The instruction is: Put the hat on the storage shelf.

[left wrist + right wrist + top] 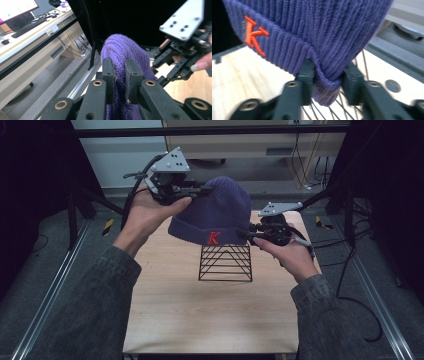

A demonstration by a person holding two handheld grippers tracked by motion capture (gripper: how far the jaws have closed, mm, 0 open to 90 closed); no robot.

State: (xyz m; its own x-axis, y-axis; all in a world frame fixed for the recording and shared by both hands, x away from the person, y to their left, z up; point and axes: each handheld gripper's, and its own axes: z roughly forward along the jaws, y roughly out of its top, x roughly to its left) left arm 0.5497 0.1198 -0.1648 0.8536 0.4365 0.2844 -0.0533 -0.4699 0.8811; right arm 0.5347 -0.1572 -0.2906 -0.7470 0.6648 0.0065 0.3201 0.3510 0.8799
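High view: a purple knit beanie (215,212) with a red K hangs in the air directly above a black wire stand (225,263), apart from it. The left gripper (200,189) pinches its crown; the right gripper (248,234) clamps its cuff, probably lower and nearer the stand.

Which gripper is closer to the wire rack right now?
Right. The right gripper holds the hat's cuff just above the rack's top right corner. The left gripper pinches the hat's crown, higher and farther back on the left.
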